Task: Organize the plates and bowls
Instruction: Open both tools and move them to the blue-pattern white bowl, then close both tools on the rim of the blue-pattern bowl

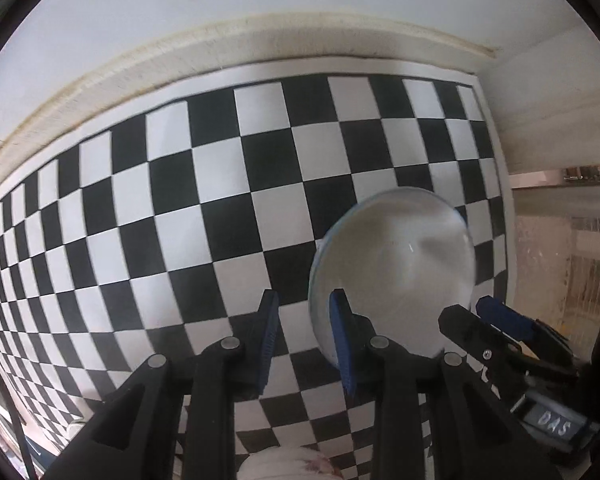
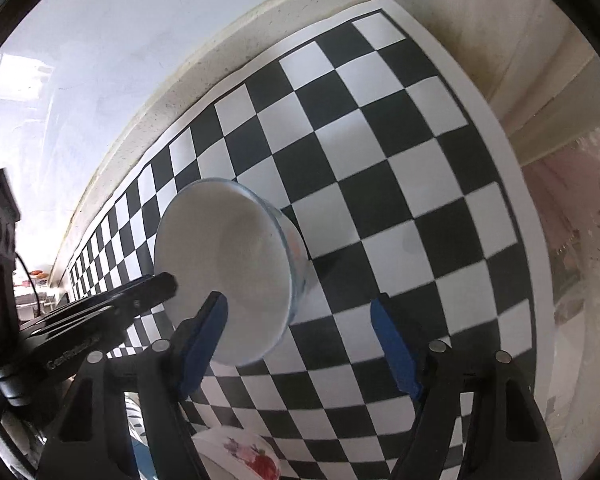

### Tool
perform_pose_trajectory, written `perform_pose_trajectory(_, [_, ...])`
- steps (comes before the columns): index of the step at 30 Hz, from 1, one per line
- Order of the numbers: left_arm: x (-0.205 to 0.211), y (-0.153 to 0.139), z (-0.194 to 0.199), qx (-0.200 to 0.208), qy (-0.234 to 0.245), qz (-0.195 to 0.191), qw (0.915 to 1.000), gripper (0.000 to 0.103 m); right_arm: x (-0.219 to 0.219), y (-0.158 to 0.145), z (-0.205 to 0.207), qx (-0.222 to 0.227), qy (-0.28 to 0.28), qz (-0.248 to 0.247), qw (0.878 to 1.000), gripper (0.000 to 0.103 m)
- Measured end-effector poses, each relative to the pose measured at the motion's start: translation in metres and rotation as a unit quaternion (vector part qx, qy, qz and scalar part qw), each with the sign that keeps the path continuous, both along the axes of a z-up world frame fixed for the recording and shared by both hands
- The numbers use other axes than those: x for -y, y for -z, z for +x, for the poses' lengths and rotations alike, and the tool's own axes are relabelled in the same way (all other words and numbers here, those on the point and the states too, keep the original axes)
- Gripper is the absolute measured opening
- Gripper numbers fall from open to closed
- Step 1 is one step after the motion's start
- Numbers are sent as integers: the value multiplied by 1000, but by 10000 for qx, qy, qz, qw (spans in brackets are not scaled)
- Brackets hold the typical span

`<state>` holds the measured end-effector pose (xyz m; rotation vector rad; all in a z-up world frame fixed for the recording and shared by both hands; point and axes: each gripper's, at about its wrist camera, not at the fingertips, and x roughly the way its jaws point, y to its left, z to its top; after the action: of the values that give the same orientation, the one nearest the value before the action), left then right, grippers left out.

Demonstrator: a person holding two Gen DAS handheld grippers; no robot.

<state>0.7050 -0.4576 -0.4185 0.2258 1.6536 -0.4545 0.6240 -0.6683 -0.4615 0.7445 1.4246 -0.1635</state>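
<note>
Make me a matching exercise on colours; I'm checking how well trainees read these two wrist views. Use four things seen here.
Things:
1. bowl
2. checkered mat
3. right gripper
4. flowered dish

Colours:
A. black with blue pads
B. white with a red flower print
C. plain white inside
D. black and white squares

Pairs: 1-C, 2-D, 3-A, 4-B

Each hand-held gripper (image 1: 304, 344) has black arms, blue ribbed pads, silver pins.
</note>
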Motion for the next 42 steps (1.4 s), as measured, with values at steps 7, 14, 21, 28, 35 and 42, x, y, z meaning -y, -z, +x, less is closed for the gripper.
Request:
perform_pose_trajectory(7, [2,28,6,-311,-64,-76,9995,24,7,20,17,-121,39,258,9996,35])
perform_pose_trajectory(14, [8,35,-1,-330,64,-89,9994,14,8,35,17,-276,69,251,9993,13])
perform_pose_trajectory(21, [14,36,-5,-349,39,-248,9991,7,5,34,17,-255,-48,191,9995,12])
perform_pose_trajectory(28, [22,24,-18,-191,67,-271,9994,8,-7,25,14,-188,-131,221,9995,12])
perform_pose_trajectory(35, [13,2,-31,-66,127,-320,9994,7,-17,0,10,-37,-169,240,9996,12])
perform_pose_trajectory(42, [-4,-25,-41,70,116,-415,9990,7,-40,-34,-7,130,-306,216,9992,12])
